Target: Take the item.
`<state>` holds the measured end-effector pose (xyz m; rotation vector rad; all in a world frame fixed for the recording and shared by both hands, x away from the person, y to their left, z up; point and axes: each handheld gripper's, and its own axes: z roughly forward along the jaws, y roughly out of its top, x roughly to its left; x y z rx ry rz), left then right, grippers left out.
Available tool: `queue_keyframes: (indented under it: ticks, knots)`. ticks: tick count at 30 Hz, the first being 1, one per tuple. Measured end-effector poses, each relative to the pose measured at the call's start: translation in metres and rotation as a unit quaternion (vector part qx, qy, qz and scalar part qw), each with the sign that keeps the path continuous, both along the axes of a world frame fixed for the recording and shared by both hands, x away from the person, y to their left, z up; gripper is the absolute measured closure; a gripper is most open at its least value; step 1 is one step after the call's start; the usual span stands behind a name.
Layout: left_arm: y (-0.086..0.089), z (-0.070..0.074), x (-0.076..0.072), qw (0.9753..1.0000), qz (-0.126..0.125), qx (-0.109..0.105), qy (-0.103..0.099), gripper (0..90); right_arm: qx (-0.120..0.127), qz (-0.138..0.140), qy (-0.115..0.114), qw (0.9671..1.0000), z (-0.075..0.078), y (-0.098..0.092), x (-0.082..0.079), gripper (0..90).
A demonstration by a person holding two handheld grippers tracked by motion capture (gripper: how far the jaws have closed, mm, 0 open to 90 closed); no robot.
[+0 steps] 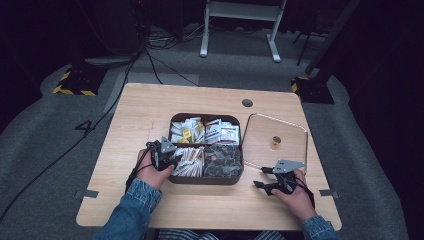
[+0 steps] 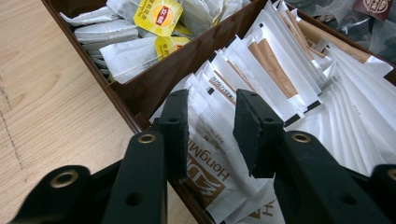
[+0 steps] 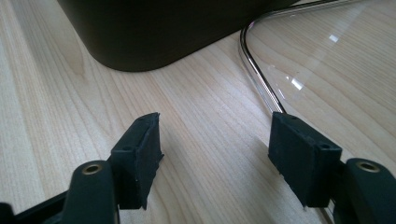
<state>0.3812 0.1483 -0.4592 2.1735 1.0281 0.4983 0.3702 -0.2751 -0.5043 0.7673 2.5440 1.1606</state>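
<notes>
My left hand-held gripper [image 2: 211, 133], jaws spread, straddles a white paper sachet [image 2: 210, 154] in the dark brown compartmented box [image 2: 154, 77]; closing carelessly could pinch neighbouring sachets too.

Our left gripper [image 2: 211, 133] hangs over the near corner of the brown box [image 2: 140, 91], jaws apart around a white HongMi sachet [image 2: 212, 158]. Ahead of them lie more white and tan sachets [image 2: 280, 70]; beyond the divider, up left, yellow-labelled tea bags [image 2: 156, 16].
</notes>
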Motion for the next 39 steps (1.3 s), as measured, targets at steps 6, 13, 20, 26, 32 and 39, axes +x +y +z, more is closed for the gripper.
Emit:
queue_keyframes:
  ticks: [6, 13, 20, 26, 32, 39]
  knots:
    - [0.000, 0.001, -0.001, 0.9999, 0.001, 0.017, -0.002, 71.5, 0.000, 0.000, 0.000, 1.0000, 0.000, 0.000, 0.000, 34.4]
    - [-0.004, -0.001, 0.000, 0.9993, -0.003, 0.037, 0.007, 74.9, 0.000, 0.000, 0.000, 1.0000, 0.000, 0.000, 0.000, 34.4]
    - [-0.008, -0.001, 0.000, 0.9985, -0.003, 0.054, 0.014, 73.8, 0.000, 0.000, 0.000, 1.0000, 0.000, -0.001, -0.001, 34.2]
    - [-0.004, -0.001, 0.002, 0.9984, 0.002, 0.054, 0.017, 85.4, 0.000, 0.000, 0.000, 1.0000, 0.000, -0.001, -0.001, 34.2]
    - [0.003, 0.000, 0.003, 0.9994, 0.004, 0.012, 0.031, 89.6, 0.000, 0.000, 0.000, 1.0000, 0.000, -0.001, -0.002, 34.2]
    - [0.014, 0.012, 0.000, 0.9977, -0.001, -0.065, 0.022, 89.9, 0.000, 0.000, 0.001, 1.0000, 0.000, -0.002, -0.001, 34.0]
